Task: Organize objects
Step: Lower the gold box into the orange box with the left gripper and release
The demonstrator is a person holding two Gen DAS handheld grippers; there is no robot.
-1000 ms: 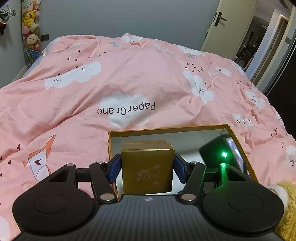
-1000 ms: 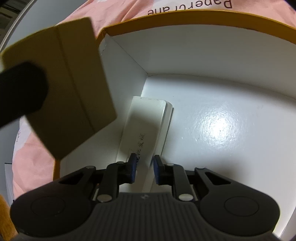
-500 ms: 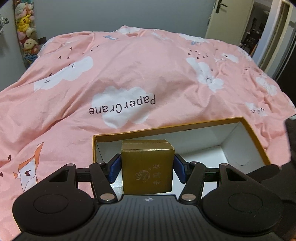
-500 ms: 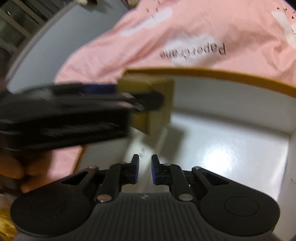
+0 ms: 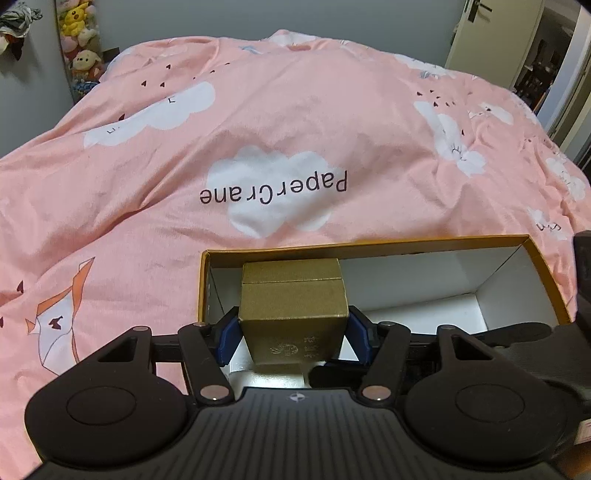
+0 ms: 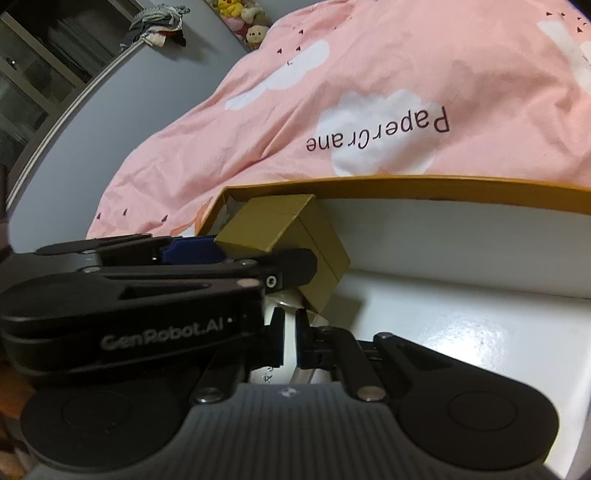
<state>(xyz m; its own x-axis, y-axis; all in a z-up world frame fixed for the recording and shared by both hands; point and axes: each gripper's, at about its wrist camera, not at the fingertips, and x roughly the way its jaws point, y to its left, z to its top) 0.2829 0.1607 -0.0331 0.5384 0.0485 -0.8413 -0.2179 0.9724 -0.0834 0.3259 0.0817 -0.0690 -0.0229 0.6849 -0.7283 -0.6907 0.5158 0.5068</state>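
A small gold carton [image 5: 291,306] is clamped between the blue pads of my left gripper [image 5: 293,328]. It hangs inside the far left corner of a big open box with an orange rim [image 5: 369,245] and white inside. In the right wrist view the same gold carton [image 6: 295,236] sits in the left gripper [image 6: 258,254], just above the big box's [image 6: 443,188] white floor. My right gripper [image 6: 290,339] is shut right behind and below it, with only a thin slit between its pads. A slim white box [image 6: 269,376] lies on the floor under its fingertips.
The big box rests on a bed with a pink cloud-print duvet [image 5: 277,129]. Plush toys [image 5: 79,33] hang on the far wall at the left. A door [image 5: 491,33] and a hallway lie at the far right. Clothes [image 6: 159,22] hang at the upper left.
My left gripper has sunk with the gold carton toward the big box's far left corner. My right gripper has drawn back and tilted up from the slim white box, and its jaws have closed.
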